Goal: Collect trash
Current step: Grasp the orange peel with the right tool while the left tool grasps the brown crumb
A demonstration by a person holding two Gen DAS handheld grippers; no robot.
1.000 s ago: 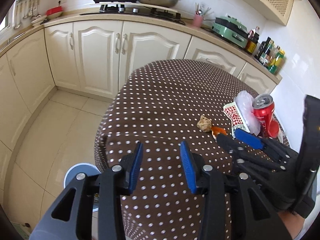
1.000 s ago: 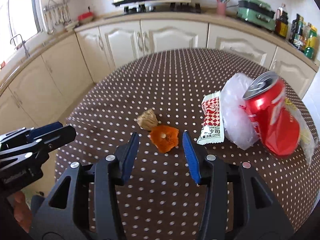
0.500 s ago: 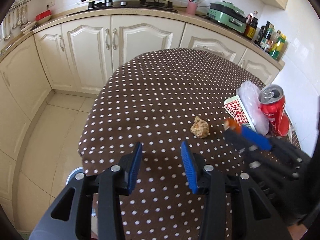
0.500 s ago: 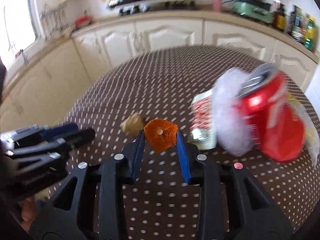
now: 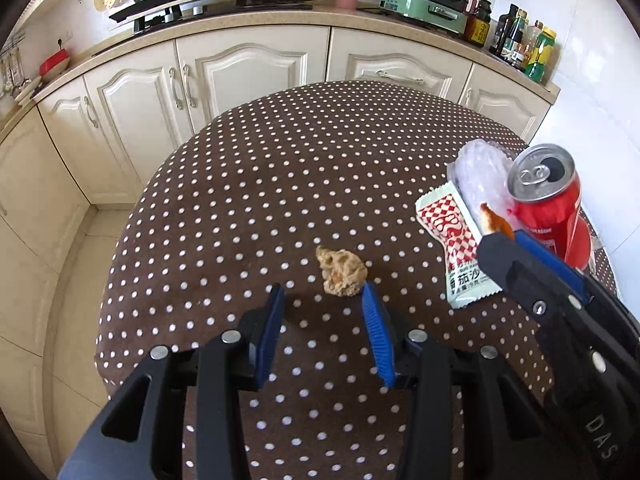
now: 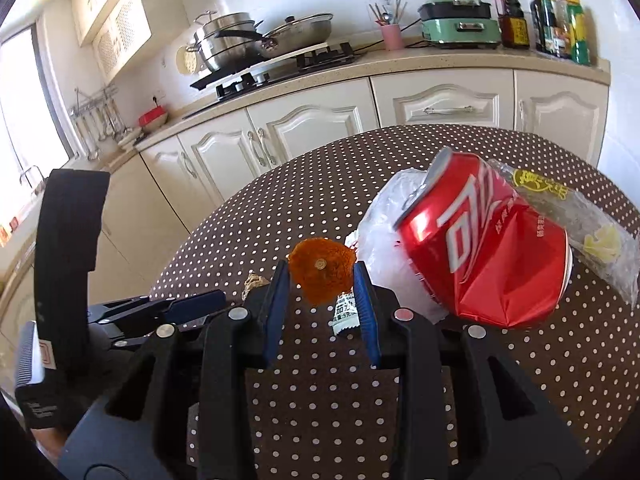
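My right gripper (image 6: 321, 280) is shut on an orange peel piece (image 6: 320, 270) and holds it above the dotted table; the peel also shows at that gripper's tip in the left wrist view (image 5: 495, 221). My left gripper (image 5: 323, 298) is open and empty, its fingertips just short of a tan crumpled scrap (image 5: 341, 271) on the table. A dented red soda can (image 6: 484, 244) stands to the right, with a clear plastic bag (image 5: 480, 176) and a red-and-white sauce packet (image 5: 452, 236) beside it.
The table (image 5: 280, 184) has a brown cloth with white dots; its left edge drops to a tiled floor (image 5: 68, 280). Cream cabinets (image 5: 248, 68) and a counter with a stove (image 5: 224, 0), pots and bottles stand behind. A clear wrapper (image 6: 580, 216) lies behind the can.
My right gripper closed on the orange peel and lifted it off the table. My left gripper moved forward toward the tan scrap, still open.
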